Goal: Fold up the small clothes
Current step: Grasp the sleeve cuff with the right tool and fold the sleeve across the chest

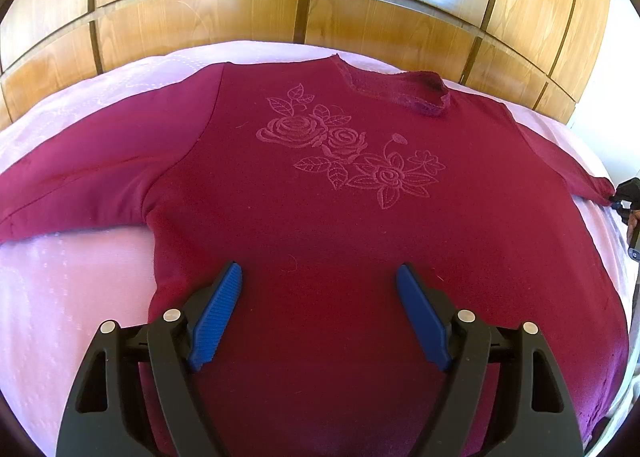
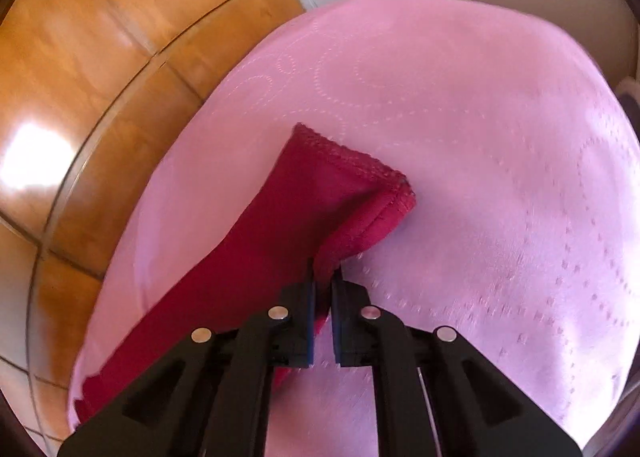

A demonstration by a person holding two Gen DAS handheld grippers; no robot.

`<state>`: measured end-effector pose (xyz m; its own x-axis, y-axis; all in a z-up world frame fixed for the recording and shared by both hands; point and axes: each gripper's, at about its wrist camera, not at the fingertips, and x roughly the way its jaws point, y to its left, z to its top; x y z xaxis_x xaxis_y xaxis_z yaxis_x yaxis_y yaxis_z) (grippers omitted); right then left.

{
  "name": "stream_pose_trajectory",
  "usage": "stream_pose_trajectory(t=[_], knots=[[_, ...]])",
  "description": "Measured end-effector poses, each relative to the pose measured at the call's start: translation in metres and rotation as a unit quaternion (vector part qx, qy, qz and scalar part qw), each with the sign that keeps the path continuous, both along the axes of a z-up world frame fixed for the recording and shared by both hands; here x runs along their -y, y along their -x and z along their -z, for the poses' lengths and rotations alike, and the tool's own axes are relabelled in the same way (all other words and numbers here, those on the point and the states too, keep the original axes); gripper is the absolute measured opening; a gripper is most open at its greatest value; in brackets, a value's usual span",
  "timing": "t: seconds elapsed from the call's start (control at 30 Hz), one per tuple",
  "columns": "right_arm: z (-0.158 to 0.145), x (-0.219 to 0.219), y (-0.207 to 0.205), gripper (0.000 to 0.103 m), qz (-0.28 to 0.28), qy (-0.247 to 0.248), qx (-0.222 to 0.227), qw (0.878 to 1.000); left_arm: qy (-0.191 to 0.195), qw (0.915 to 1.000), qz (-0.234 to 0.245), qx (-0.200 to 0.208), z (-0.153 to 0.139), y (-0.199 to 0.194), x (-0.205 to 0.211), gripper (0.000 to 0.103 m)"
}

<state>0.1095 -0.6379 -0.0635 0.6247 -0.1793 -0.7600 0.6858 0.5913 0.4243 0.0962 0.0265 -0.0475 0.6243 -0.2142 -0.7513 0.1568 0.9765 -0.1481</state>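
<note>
maroon top [image 1: 320,225] w/ rose embroidery, no readable writing, lies flat on pink bed [image 1: 80,297]. left gripper [image 1: 319,277] fingers released above hem; right gripper [image 2: 323,277] clenched on sleeve cuff [image 2: 352,193] near bed's right edge.

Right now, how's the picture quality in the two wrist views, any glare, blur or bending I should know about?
Left wrist view: sharp; fisheye bows the wooden panels, with bright glare along the top; the maroon top is evenly lit. Right wrist view: softer, smeared by motion blur; glare patch on the wood at left; the sleeve cuff in the right tongs stays readable.
</note>
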Motion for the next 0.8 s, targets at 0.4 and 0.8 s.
stream_pose_trajectory(t=[0.4,0.8], knots=[[-0.093,-0.172,-0.037,0.005,-0.227,0.013,0.121,0.966,0.011,0.9999,0.007,0.000,0.000,-0.001,-0.001,0.083],[-0.061,-0.460,-0.093,0.009,-0.482,-0.033,0.098,0.870,0.027,0.9995,0.016,-0.002,0.000,0.000,-0.001,0.090]])
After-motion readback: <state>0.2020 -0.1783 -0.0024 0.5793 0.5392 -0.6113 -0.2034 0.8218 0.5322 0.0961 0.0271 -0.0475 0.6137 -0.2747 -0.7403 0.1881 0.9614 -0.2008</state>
